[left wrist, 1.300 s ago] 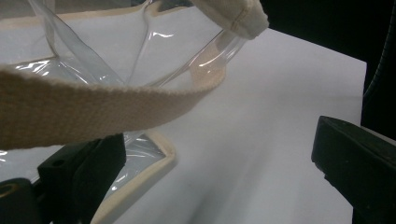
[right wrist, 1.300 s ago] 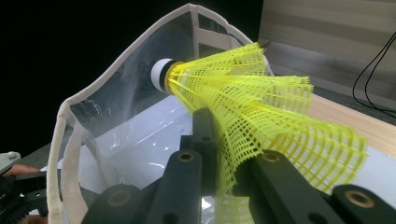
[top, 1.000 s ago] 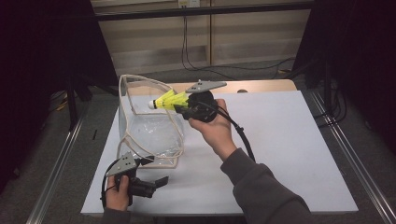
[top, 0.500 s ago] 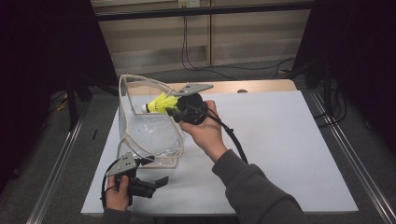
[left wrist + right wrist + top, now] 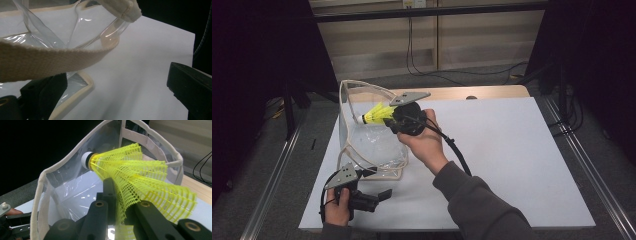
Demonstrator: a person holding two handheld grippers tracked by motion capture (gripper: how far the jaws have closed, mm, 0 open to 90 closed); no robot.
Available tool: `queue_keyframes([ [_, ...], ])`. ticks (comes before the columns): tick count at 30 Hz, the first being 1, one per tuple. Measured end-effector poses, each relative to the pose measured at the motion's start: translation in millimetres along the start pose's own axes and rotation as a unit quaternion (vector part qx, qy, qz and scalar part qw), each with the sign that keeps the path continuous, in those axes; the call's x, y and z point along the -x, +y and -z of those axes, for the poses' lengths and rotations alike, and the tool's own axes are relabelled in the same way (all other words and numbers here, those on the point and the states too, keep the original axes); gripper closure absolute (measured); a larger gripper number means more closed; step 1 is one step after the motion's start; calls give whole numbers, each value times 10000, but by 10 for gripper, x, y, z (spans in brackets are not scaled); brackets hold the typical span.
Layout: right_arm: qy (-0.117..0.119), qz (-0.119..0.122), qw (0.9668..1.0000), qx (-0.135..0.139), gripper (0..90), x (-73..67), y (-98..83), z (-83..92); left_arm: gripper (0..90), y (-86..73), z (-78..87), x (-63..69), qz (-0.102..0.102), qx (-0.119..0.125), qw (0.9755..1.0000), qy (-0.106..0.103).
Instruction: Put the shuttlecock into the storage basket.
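Note:
A clear plastic bag (image 5: 371, 142) with beige trim stands open at the left of the white table (image 5: 512, 150). My right gripper (image 5: 388, 118) is shut on the skirt of a yellow mesh shuttlecock (image 5: 376, 114), held over the bag's mouth with its white cork pointing left. In the right gripper view the shuttlecock (image 5: 140, 177) is pinched between the black jaws, cork toward the bag's rim (image 5: 50, 172). My left gripper (image 5: 374, 185) rests low at the bag's near corner, jaws wide apart. A beige strap (image 5: 50, 60) crosses above one jaw, and the bag's corner (image 5: 83, 91) lies between them.
A wooden strip (image 5: 482, 92) runs along the table's far edge. Metal rails (image 5: 582, 165) flank both sides. The right gripper's black cable (image 5: 457, 150) trails back over the forearm. The table's right half is bare white surface.
My right gripper has carried the shuttlecock a little left, further over the bag's opening. The left gripper has stayed where it was.

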State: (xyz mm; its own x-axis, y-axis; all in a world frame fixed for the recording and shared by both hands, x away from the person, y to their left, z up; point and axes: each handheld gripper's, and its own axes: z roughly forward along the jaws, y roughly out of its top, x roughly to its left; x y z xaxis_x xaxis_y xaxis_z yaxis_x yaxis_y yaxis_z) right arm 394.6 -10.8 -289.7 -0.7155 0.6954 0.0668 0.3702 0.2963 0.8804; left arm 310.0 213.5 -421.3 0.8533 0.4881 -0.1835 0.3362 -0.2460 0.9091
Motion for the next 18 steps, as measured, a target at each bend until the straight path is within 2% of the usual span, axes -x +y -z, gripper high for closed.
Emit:
queue_keyframes([
  [18, 2, 174, 9998, -126, 850, -131, 36, -146, 31, -2, 0, 0, 6, 9, 10000, 43],
])
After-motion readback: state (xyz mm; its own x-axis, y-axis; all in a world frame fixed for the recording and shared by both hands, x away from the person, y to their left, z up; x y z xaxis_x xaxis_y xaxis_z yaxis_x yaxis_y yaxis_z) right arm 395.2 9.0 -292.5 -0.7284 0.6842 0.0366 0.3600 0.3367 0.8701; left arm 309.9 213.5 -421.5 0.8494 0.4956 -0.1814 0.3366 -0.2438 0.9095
